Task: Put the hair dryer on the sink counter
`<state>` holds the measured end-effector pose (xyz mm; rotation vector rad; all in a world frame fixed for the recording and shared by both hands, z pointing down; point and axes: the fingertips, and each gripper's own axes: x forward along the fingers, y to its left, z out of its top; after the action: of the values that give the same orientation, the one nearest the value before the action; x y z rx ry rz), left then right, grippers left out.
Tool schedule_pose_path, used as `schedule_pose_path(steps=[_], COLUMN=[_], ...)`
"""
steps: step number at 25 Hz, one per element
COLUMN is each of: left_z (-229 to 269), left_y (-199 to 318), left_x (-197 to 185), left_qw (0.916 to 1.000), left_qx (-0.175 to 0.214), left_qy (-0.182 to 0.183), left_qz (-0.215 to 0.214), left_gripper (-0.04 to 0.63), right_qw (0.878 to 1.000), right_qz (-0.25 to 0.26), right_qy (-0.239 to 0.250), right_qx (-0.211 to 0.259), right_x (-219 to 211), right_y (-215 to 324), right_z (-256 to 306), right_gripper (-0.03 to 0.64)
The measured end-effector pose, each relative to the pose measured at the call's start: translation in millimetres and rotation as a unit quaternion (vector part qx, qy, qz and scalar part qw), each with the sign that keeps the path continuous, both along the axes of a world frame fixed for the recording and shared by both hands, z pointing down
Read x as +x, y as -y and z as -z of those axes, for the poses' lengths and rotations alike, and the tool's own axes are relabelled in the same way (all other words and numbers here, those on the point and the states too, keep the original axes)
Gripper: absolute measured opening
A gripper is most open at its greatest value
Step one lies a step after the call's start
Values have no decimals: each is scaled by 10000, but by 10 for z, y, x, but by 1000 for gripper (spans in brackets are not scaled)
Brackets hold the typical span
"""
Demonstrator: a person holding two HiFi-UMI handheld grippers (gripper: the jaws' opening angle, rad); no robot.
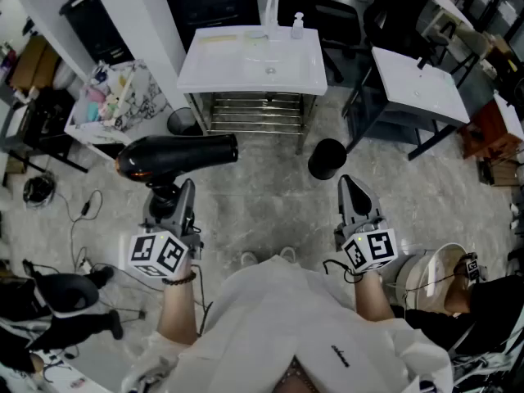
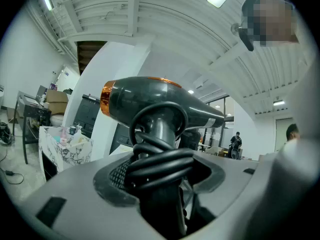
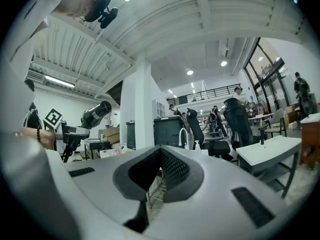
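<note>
in the middle of the room, on a pale marbled floor (image 1: pixel 262 195), a person in a white top (image 1: pixel 286 326) is standing and looking down, holding both arms forward and level. straight ahead, a white sink counter (image 1: pixel 221 72) is standing on a metal rack (image 1: pixel 255 111), its top lying bare apart from the basin. off to the right, a second white table (image 1: pixel 417 84) is sitting at an angle, and to the left a patterned basket (image 1: pixel 123 109) of bottles is resting beside a white pillar (image 1: pixel 139 15). a round black stool (image 1: pixel 327 158) is standing on the floor between the sink and the right arm.

the hair dryer (image 1: pixel 176 155) is hanging in the air, well short of the counter, its black barrel lying level with the orange-ringed end pointing left. the left gripper (image 1: pixel 173 193) is clamping its handle from below, the pads pressing on the handle where the black cord (image 2: pixel 160 164) is wrapping round it in coils. the right gripper (image 1: pixel 350 188) is hovering empty, its two jaws meeting at the tips with nothing between them.

at the back of the counter a curved white faucet (image 1: pixel 271 11) is rising, with a small soap bottle (image 1: pixel 297 24) standing just beside it.
</note>
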<state>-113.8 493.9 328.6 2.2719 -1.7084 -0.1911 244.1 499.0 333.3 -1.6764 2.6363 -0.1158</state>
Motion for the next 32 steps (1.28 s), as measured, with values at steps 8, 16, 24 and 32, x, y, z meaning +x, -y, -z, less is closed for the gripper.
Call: schedule_pose_path(steps=[8, 16, 24, 32], left_z=[6, -41, -92, -215], left_y=[116, 98, 91, 163], left_x=[-22, -97, -329, -732], left_qw=[10000, 9999, 9999, 10000], left_qx=[13, 26, 0, -43], left_qy=[34, 38, -4, -69], left_qz=[42, 119, 101, -12], left_gripper=[293, 293, 293, 293], right_qw=[10000, 9999, 9999, 9999], right_qz=[66, 115, 104, 38], right_qy=[-20, -24, -11, -122], right_qx=[-13, 48, -27, 12], right_x=[-69, -180, -425, -840], right_y=[134, 162, 236, 251], right_z=[-14, -65, -67, -78], right_gripper=[17, 17, 18, 18])
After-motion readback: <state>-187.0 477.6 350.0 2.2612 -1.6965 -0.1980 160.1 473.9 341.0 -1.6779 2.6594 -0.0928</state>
